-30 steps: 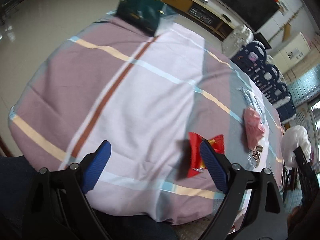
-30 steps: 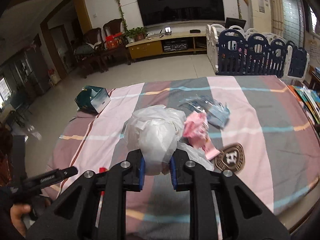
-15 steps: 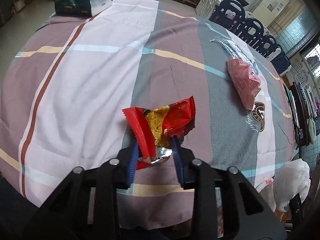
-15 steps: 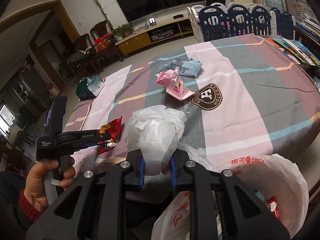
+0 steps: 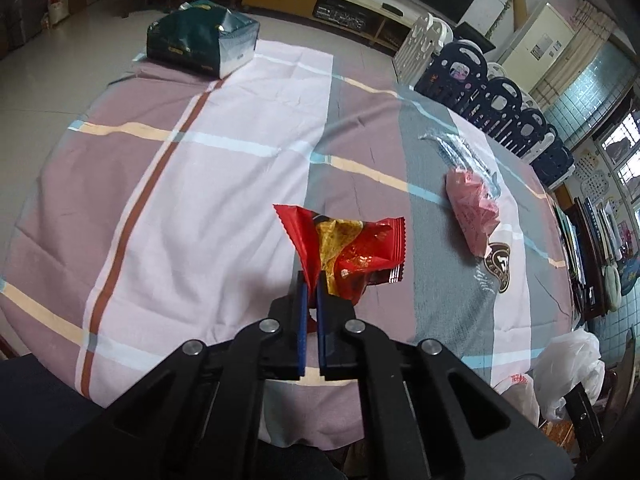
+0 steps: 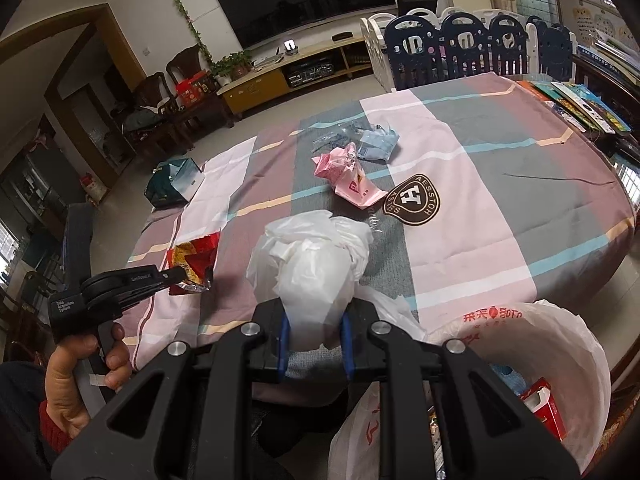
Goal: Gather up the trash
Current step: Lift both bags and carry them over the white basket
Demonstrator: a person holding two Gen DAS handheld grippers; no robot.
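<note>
My left gripper (image 5: 311, 280) is shut on a red and gold snack wrapper (image 5: 352, 252), held just above the striped tablecloth (image 5: 224, 184). The right wrist view shows that same left gripper (image 6: 182, 276) and wrapper (image 6: 196, 258) at the left, in a person's hand (image 6: 76, 376). My right gripper (image 6: 314, 320) is shut on a crumpled white plastic bag (image 6: 316, 260) near the table's front edge. A pink wrapper (image 6: 348, 178) and a pale blue wrapper (image 6: 378, 144) lie mid-table. An open white trash bag (image 6: 532, 368) hangs at the lower right.
A dark green box (image 5: 200, 40) sits at the table's far left edge. A clear plastic wrapper (image 5: 456, 146) lies beyond the pink wrapper (image 5: 472, 208). Navy and white playpen panels (image 6: 472, 48) stand behind the table. Books (image 6: 580, 104) line the right side.
My left gripper went from wide open beside the red wrapper to shut on it and lifted it slightly. My right gripper carried the white bag back toward the trash bag at the table's edge.
</note>
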